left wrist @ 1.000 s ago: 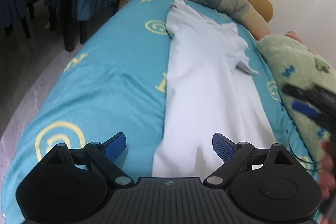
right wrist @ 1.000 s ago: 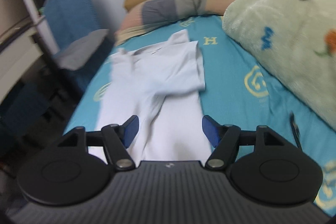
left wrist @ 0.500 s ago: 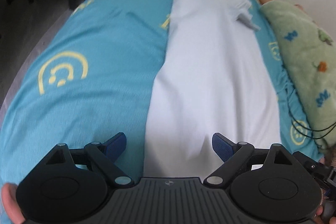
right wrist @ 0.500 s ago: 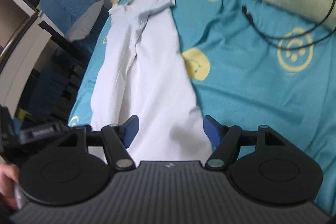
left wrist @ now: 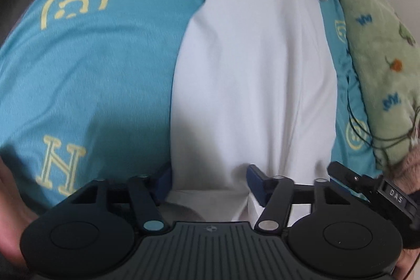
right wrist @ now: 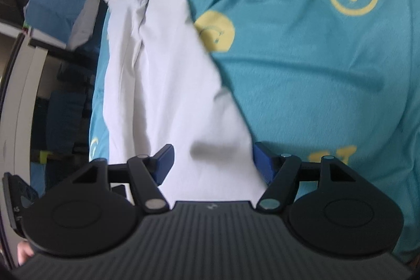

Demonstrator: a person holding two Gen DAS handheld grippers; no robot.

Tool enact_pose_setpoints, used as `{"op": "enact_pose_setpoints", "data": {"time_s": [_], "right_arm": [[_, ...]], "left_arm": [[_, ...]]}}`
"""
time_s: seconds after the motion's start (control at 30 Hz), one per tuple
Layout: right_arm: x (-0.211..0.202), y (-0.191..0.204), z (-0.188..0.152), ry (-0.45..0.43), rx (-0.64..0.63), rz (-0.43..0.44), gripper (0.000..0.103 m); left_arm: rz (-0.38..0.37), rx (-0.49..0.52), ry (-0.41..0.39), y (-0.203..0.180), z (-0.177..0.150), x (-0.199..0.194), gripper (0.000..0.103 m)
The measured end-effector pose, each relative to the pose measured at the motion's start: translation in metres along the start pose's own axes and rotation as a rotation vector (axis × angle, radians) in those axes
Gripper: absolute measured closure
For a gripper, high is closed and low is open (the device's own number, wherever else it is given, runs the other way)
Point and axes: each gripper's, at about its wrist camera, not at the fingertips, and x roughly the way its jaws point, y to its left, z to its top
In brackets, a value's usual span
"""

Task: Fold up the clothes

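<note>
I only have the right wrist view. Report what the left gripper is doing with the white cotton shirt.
Observer: The left gripper is closing its jaws, with the near hem of the white cotton shirt between them.
Operator: Say what lies to the right of the shirt.
Observer: A green fleece blanket with small animal prints lies bunched there, on the teal patterned bedsheet.
</note>
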Motion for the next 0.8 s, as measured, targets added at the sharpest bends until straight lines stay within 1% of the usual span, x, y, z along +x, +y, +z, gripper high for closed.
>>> {"op": "enact_pose_setpoints", "data": {"time_s": [0.03,0.07,0.1,0.2,0.27,0.3,0.33,0.37,0.4,0.43,0.47,0.5,0.57,0.6,0.63,0.67,0.73,0.8], "right_arm": [[0.000,0.000,-0.002,0.021,0.003,0.005,0.034],[0.000,0.000,-0.004,0.041,0.007,0.017,0.033],[0.001,0.000,-0.005,0.061,0.011,0.028,0.033],[0.000,0.005,-0.012,0.110,-0.012,0.016,0.034],[-0.001,0.011,-0.018,0.145,-0.046,0.003,0.034],[-0.002,0.014,-0.020,0.164,-0.067,-0.011,0.034],[-0.002,0.017,-0.022,0.172,-0.094,-0.044,0.035],[-0.003,0.020,-0.024,0.174,-0.123,-0.083,0.038],[-0.004,0.024,-0.026,0.163,-0.149,-0.125,0.038],[-0.004,0.026,-0.027,0.155,-0.163,-0.149,0.038],[-0.003,0.028,-0.028,0.150,-0.174,-0.165,0.038],[-0.002,0.030,-0.029,0.153,-0.190,-0.171,0.035],[-0.001,0.036,-0.034,0.173,-0.233,-0.167,0.036],[-0.001,0.039,-0.036,0.188,-0.258,-0.162,0.041],[-0.001,0.043,-0.039,0.201,-0.284,-0.160,0.055],[-0.002,0.047,-0.042,0.201,-0.311,-0.170,0.089],[-0.006,0.056,-0.046,0.193,-0.367,-0.200,0.091],[-0.022,0.066,-0.043,0.120,-0.379,-0.198,0.092]], "left_arm": [[-0.025,-0.009,0.032,0.000,-0.003,0.000,0.062],[-0.049,-0.012,0.064,0.000,-0.007,0.000,0.062],[-0.055,0.001,0.079,-0.002,-0.011,0.000,0.062],[-0.058,0.021,0.087,-0.005,-0.018,-0.004,0.064],[-0.068,0.022,0.102,-0.004,-0.021,-0.006,0.069],[-0.073,0.031,0.107,-0.005,-0.022,-0.007,0.071],[-0.070,0.038,0.110,-0.005,-0.023,-0.007,0.074],[-0.061,0.038,0.110,-0.004,-0.023,-0.006,0.080],[-0.051,0.036,0.109,-0.003,-0.024,-0.004,0.083],[-0.041,0.034,0.109,-0.002,-0.024,-0.003,0.086],[-0.031,0.032,0.109,-0.001,-0.024,-0.002,0.089],[-0.031,0.030,0.102,0.000,-0.024,-0.003,0.091],[-0.042,0.030,0.084,0.001,-0.025,-0.008,0.096],[-0.054,0.031,0.072,0.001,-0.026,-0.011,0.097],[-0.072,0.028,0.059,0.002,-0.026,-0.016,0.097],[-0.091,0.023,0.046,0.002,-0.027,-0.021,0.098],[-0.144,0.011,0.009,0.003,-0.025,-0.039,0.098],[-0.199,0.006,-0.037,0.002,-0.022,-0.060,0.099]]}}
